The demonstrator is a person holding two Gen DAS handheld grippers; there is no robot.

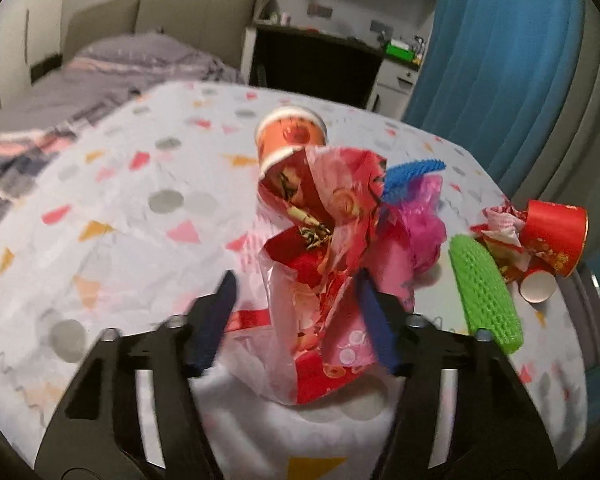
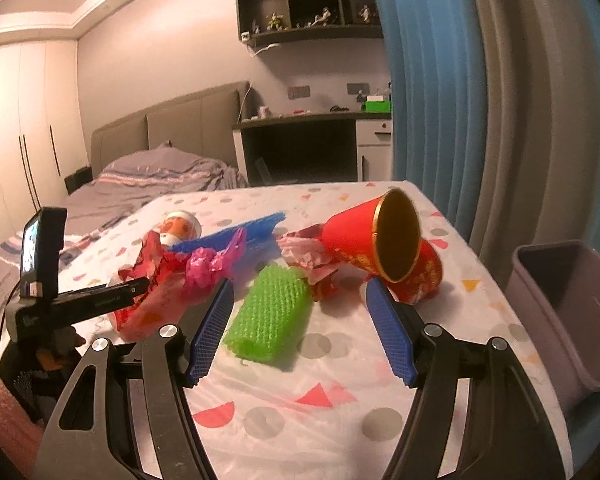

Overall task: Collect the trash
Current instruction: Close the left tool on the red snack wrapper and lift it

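Note:
Trash lies on a table with a patterned cloth (image 1: 140,208). My left gripper (image 1: 296,284) is open, its fingers on either side of a crumpled red and pink plastic wrapper (image 1: 320,248). Behind the wrapper are an orange paper cup (image 1: 290,134), a blue foam net (image 1: 410,172) and a pink plastic bag (image 1: 420,220). A green foam net (image 2: 270,316) lies between my open right gripper's (image 2: 300,292) fingers, a little ahead of them. Two red paper cups (image 2: 374,236) and crumpled paper (image 2: 304,250) lie beyond it.
A grey bin (image 2: 568,304) stands at the table's right edge. The left gripper's body (image 2: 80,300) reaches in from the left in the right wrist view. A bed (image 2: 148,184), a desk (image 2: 308,148) and a blue curtain (image 2: 440,80) are behind.

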